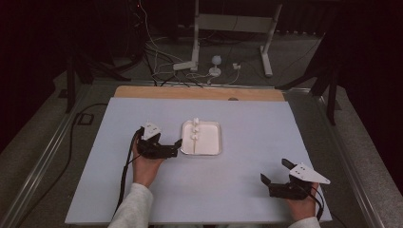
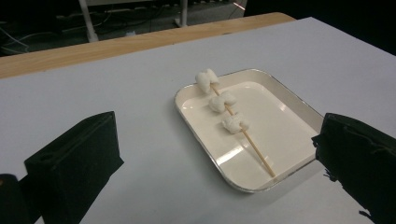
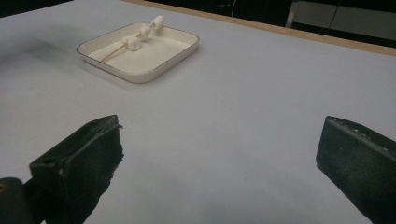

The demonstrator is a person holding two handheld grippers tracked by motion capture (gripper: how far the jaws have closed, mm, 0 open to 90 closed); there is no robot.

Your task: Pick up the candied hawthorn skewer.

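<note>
A white rectangular tray (image 1: 211,142) (image 2: 285,119) (image 3: 154,58) lies in the middle of the pale board. In it rests a wooden skewer (image 1: 195,132) (image 2: 252,147) (image 3: 133,43) with three white marshmallows threaded on its far half. My left gripper (image 1: 159,137) (image 2: 218,133) is open just left of the tray, its right jaw close to the tray's near left corner, and its jaws hold nothing. My right gripper (image 1: 275,171) (image 3: 222,128) is open near the front right of the board, well away from the tray, with only bare board between its jaws.
The pale board (image 1: 247,123) covers a wooden table whose far edge (image 1: 199,92) shows as a strip. Beyond it on the floor are cables (image 1: 161,61) and the white legs of a stand (image 1: 266,47). Metal rails run along both sides of the table.
</note>
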